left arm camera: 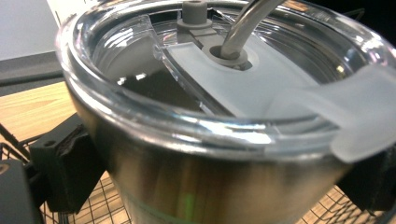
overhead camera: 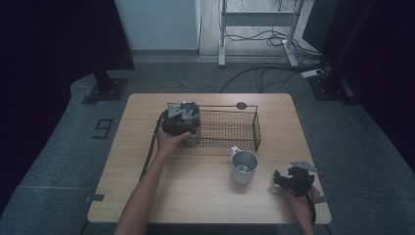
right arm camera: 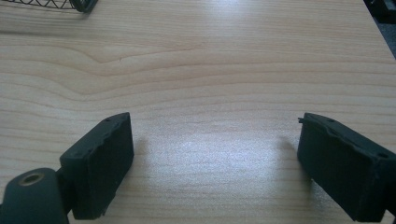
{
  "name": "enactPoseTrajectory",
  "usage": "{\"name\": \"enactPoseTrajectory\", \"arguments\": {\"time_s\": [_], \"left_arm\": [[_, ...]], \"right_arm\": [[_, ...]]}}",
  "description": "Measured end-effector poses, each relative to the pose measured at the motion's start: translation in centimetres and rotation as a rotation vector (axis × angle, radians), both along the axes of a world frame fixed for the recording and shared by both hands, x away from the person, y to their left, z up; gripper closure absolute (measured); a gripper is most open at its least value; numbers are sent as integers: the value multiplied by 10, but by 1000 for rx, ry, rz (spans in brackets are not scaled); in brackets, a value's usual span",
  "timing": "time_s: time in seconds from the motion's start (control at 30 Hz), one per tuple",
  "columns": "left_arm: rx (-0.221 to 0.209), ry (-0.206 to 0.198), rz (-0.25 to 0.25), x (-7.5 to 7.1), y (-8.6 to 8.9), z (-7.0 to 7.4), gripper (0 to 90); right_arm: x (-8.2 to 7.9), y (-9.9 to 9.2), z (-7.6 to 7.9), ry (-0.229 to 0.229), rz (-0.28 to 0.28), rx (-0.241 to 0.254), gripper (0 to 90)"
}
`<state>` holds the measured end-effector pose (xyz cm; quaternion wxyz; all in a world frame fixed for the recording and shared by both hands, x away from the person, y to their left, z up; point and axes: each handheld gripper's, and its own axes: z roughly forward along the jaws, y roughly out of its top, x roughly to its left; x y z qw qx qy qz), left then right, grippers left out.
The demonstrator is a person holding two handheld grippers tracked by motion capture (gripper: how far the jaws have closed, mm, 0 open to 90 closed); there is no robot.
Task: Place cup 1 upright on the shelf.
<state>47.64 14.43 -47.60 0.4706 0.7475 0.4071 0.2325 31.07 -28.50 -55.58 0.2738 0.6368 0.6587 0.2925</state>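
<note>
1. The steel tumbler (left arm camera: 205, 154) stands upright, its long axis vertical, at the left end of the wire basket (overhead camera: 230, 128). Its clear lid (left arm camera: 224, 79) is on, with a straw (left arm camera: 243, 28) poking up through the lid's opening.

2. The left gripper (overhead camera: 180, 122) is at that same left end of the basket. In the left gripper view its jaws sit one on each side of the tumbler's body just under the lid rim, and they look closed against the steel, so I take it that the tumbler is held.

3. From the high view I cannot tell whether the tumbler's base rests on the basket floor or hangs just above it.

4. The right gripper (overhead camera: 292, 179) rests well away from the basket, toward the near right corner of the table (overhead camera: 147, 196). Its jaws stand apart with only bare wood between them; it holds nothing.

5. A metal mug (overhead camera: 243, 167) stands on the table just in front of the basket's right half, between basket and right gripper, nearer the right hand.

6. My judgement: any coming move of the tumbler is vertical, along its own axis, past the basket's low wall.
</note>
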Motion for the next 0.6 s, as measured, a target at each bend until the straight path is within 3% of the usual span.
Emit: {"name": "enactPoseTrajectory", "arguments": {"time_s": [0.3, 0.6], "left_arm": [[4, -7, 3, -3, 0, -1, 40], [-26, 10, -1, -8, 4, 3, 0]], "right_arm": [[0, 0, 0, 0, 0, 1, 106], [0, 0, 0, 1, 0, 1, 107]]}}
